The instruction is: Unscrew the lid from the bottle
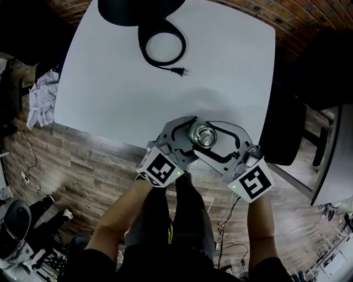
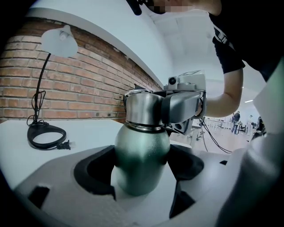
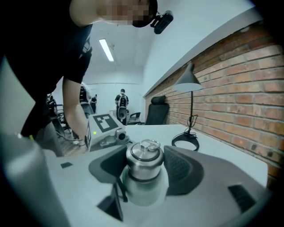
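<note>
head view: bottle [image 1: 203,136] upright at bench [image 1: 165,82] near edge.
left fingers [image 2: 95,170]: clamped on bottle body.
right fingers [image 3: 184,170]: closed round lid [image 3: 144,155], pads touching it.
step: grips set, lid not yet off.
next: twist right vs left, keep both holds tight, no slip.

A white table [image 1: 231,66] carries a black lamp base [image 1: 138,11] and its coiled cord [image 1: 145,48].

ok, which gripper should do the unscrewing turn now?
Right. The right gripper is closed round the lid, ready to twist. The left gripper clamps the green bottle body below, so it should probably just hold.
</note>
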Available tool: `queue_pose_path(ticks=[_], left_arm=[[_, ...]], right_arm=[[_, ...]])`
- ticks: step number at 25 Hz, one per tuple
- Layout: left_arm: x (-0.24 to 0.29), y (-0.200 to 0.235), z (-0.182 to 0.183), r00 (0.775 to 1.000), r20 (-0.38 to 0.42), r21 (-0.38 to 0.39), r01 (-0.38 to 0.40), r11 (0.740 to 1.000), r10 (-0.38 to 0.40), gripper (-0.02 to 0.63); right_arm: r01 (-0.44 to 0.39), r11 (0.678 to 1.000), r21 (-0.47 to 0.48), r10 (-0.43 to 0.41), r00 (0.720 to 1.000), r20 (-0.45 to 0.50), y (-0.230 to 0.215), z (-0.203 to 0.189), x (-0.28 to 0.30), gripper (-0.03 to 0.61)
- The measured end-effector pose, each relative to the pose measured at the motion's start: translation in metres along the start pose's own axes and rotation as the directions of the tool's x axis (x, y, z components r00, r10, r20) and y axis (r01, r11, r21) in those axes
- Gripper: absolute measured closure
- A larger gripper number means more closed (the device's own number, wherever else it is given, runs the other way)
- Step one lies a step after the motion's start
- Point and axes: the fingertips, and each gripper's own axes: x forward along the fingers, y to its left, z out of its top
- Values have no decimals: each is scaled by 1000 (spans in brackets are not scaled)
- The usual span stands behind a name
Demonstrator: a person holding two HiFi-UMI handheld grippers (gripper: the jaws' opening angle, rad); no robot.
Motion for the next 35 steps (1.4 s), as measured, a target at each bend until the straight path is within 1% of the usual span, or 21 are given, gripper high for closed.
queue_pose_path(ticks=[2,4,7,10,13,14,15,18,19,20,21,22,23,25,26,29,30,31,32,33,35], left_arm=[[-1,0,0,1000,0,-1,0,1000,0,258],[-2,0,0,1000,1,-1,-2,1000,2,258],[-2,0,-1,1000,-1,2,-4,1000,4,258],[-1,0,-1,1000,-1,0,-3,1000,3,258],[0,1,0,1000,-2,1,-6,1000,6,258],[0,1,0,1000,-3,2,-6,1000,6,258],[0,0,0,1000,-3,2,-6,1000,6,258],[0,0,0,1000,-2,3,-5,1000,5,258],[0,0,0,1000,-2,3,-5,1000,5,258],[0,0,0,1000,-2,2,-6,1000,6,258],[0,0,0,1000,-2,2,-6,1000,6,258],[0,0,-1,1000,-3,2,-7,1000,7,258],[-1,0,-1,1000,-3,3,-6,1000,6,258],[-1,0,-1,1000,-4,3,-5,1000,5,258],[-1,0,-1,1000,-5,4,-5,1000,5,258],[-1,0,-1,1000,-5,6,-6,1000,6,258],[-1,0,-1,1000,-4,6,-6,1000,6,258],[-1,0,-1,1000,-3,6,-6,1000,6,258],[-1,0,0,1000,-3,5,-7,1000,7,258],[-1,0,0,1000,-2,5,-8,1000,8,258],[-1,0,0,1000,-2,3,-9,1000,9,258]], right_arm=[[-101,995,-26,101,995,-4,3,2,1,313],[-174,985,-9,173,985,-14,5,2,3,313],[-203,979,7,203,979,-35,5,-1,4,313],[-177,984,25,177,984,-24,4,-1,3,313],[-125,989,80,128,991,-28,2,-6,3,313],[-104,991,82,107,994,-36,2,-8,3,311],[-84,994,72,87,995,-44,1,-10,4,290],[-52,997,54,55,997,-61,5,-13,4,267],[-28,997,71,32,998,-62,5,-13,2,267],[18,995,98,-13,998,-59,3,-14,-2,267],[86,988,129,-80,996,-48,0,-14,-6,267],[166,973,160,-163,986,-29,-4,-11,-10,267],[246,950,191,-250,968,-5,-6,-8,-15,267],[384,892,239,-402,915,29,-5,0,-21,267],[445,860,251,-465,885,25,-4,1,-21,267],[593,755,280,-605,794,-52,-5,-7,-21,267],[623,725,294,-634,770,-67,-8,-8,-20,267],[643,704,301,-656,752,-71,-11,-7,-19,267],[654,693,304,-668,741,-71,-15,-6,-17,267],[656,691,306,-670,739,-73,-17,-6,-15,267],[644,700,308,-657,750,-76,-19,-9,-10,267]])
